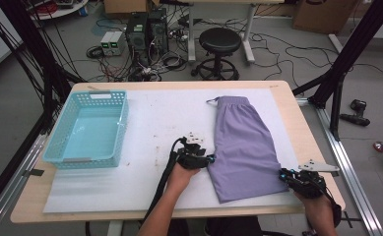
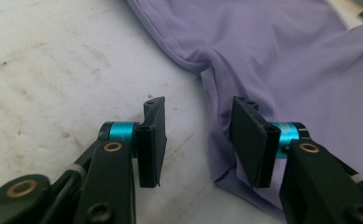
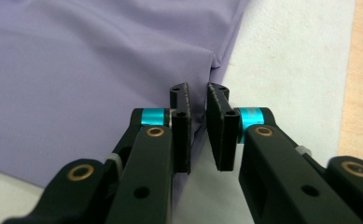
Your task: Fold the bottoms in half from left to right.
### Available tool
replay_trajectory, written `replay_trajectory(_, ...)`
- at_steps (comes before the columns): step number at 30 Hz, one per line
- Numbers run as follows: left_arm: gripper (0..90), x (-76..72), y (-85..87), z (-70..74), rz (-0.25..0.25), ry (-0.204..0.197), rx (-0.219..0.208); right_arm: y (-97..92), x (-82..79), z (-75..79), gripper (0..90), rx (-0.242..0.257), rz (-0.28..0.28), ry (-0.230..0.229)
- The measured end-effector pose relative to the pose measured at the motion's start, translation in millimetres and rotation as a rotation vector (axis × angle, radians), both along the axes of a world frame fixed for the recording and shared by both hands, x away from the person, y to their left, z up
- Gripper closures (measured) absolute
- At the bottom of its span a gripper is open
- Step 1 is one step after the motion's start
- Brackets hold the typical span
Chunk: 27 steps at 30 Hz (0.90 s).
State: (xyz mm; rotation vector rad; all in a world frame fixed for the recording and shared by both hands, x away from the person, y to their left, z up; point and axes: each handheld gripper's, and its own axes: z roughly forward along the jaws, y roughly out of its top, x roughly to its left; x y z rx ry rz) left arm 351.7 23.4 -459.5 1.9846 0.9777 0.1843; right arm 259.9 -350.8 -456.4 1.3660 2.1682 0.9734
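Now we work at the purple shorts (image 1: 242, 147) lying flat on the desk (image 1: 297, 123). Our left tool (image 2: 197, 140) stands half open astride their left edge; our right tool (image 3: 198, 128) has narrowed onto the right hem, seemingly pinching it for folding.

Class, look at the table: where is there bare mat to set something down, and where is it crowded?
Bare mat lies between the blue basket and the purple shorts, and along the near edge below the basket. It is crowded at the shorts' near end, where the left gripper and right gripper work the fabric edges.
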Motion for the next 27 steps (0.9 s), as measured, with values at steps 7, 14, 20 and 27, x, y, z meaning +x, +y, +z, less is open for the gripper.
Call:
replay_trajectory(7, 87.8, -4.4, -4.9, 0.1, -0.012, -0.009, 0.036, 3.9, -1.1, 0.5, 72.8, -0.016, 0.02, 0.004)
replay_trajectory(14, 88.6, -8.6, -1.4, 0.6, -0.007, 0.022, 0.02, 4.0, -4.2, 3.5, 88.7, 0.01, 0.016, 0.047)
replay_trajectory(20, 88.6, -22.9, 10.4, -0.8, -0.012, 0.038, -0.01, 2.3, -20.7, 4.1, 88.7, 0.021, 0.039, 0.058)
replay_trajectory(27, 88.6, -45.5, 18.4, -1.0, -0.048, 0.039, -0.037, 5.3, -48.4, 4.6, 88.6, 0.032, 0.061, 0.074)
